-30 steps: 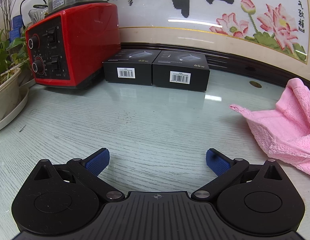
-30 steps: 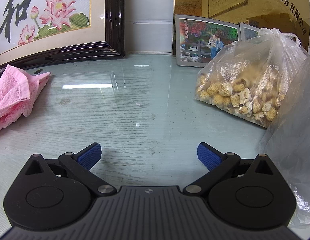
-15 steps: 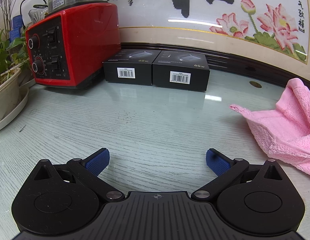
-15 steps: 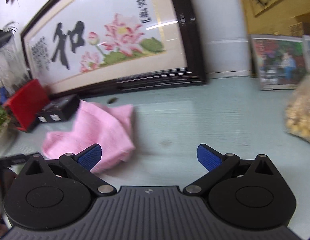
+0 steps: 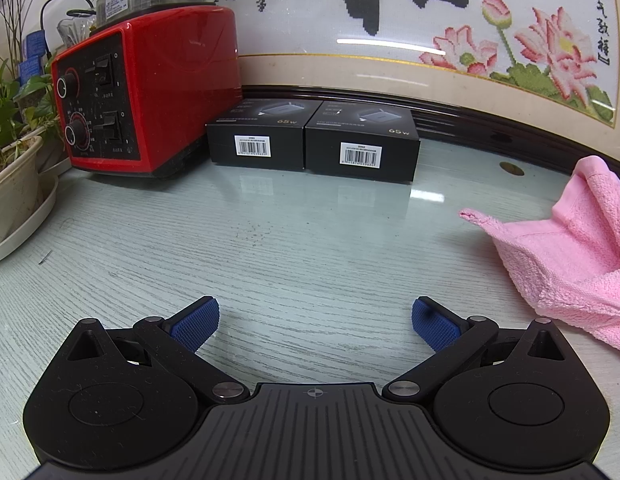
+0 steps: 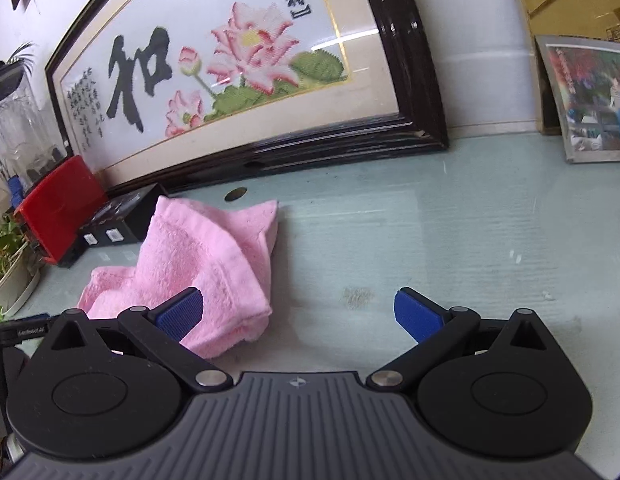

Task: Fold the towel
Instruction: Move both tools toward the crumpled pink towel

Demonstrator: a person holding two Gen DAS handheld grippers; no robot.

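A crumpled pink towel (image 6: 198,264) lies in a heap on the glass-topped table. In the left wrist view it shows at the right edge (image 5: 569,252). My right gripper (image 6: 298,314) is open and empty, close to the towel's near right edge, with its left fingertip (image 6: 182,312) just over the towel. My left gripper (image 5: 314,326) is open and empty, low over bare table, to the left of the towel and apart from it.
A red appliance (image 5: 146,92) and two black boxes (image 5: 313,140) stand at the back left. A potted plant (image 5: 10,184) is at the far left. A large framed embroidery (image 6: 230,76) leans on the wall behind. A framed photo (image 6: 589,100) stands at the right.
My right gripper has swung left and come closer to the towel, which now fills its lower left view. The left gripper has not moved.
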